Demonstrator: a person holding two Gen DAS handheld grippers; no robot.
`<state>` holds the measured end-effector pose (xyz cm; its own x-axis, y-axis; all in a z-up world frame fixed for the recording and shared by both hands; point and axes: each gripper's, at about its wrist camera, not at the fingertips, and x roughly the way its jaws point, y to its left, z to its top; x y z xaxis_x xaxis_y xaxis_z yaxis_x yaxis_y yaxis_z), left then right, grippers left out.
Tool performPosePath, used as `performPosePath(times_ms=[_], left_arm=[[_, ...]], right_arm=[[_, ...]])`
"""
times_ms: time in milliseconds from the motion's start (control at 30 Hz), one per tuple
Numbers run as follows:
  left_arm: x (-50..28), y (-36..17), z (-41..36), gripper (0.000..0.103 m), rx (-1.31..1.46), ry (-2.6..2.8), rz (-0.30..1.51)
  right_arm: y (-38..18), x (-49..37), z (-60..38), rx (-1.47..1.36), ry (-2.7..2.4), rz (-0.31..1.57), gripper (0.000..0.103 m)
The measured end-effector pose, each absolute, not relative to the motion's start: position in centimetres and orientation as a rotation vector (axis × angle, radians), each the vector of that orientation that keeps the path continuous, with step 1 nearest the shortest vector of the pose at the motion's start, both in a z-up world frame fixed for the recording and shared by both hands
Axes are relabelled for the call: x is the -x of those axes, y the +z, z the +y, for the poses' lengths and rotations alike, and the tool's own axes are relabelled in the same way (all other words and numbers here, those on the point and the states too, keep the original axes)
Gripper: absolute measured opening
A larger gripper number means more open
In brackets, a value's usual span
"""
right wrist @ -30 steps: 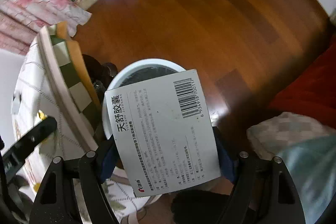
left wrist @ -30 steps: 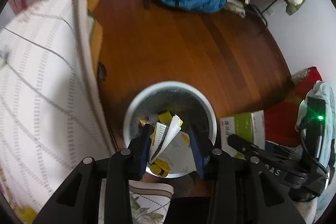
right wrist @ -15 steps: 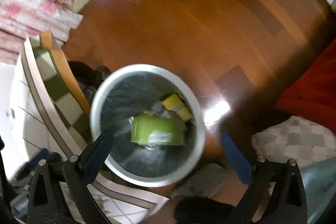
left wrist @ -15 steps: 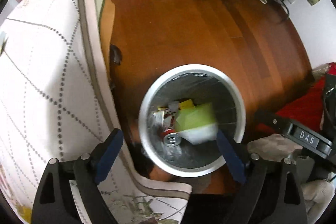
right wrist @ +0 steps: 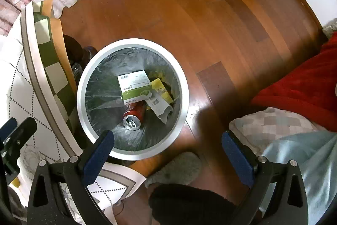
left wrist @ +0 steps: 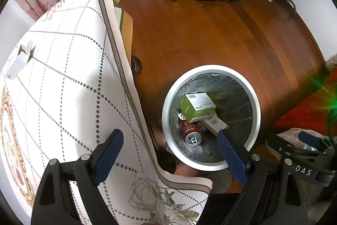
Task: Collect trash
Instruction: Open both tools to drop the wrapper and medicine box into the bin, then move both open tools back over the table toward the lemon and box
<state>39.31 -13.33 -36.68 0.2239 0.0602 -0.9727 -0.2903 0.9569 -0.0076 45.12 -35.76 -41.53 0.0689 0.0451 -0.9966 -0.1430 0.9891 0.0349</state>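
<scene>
Gaping wide and empty, left gripper (left wrist: 168, 144) and right gripper (right wrist: 166, 146) have just released their loads; the green box (right wrist: 134, 86) and papers now lie in the bin (right wrist: 84, 81), frame centre, beside a red can (right wrist: 134, 113).

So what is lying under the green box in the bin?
Under the green box a red can, white paper and a yellow packet show; anything deeper is covered.
</scene>
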Motion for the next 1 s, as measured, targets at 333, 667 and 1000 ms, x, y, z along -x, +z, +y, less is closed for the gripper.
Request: performPosePath(times_ms=[333,667,1000], left_arm=[[-38.2,-33.1,-14.0,0.091,0.186,0.252,1.260],[-36.0,-26.3,-12.0,0.091,0.213,0.264,1.135],[-29.4,-21.8,2.5,0.091,0.279,0.558,1.012]], right_arm=[[-37.3,-43.5,-35.7,0.070,0.152,1.434,0.103],[-28.7,-41.7,-34.0,0.052,0.212,1.308,0.103],[-22.0,-40.8,-18.1,0.235,0.515,1.206,0.103]])
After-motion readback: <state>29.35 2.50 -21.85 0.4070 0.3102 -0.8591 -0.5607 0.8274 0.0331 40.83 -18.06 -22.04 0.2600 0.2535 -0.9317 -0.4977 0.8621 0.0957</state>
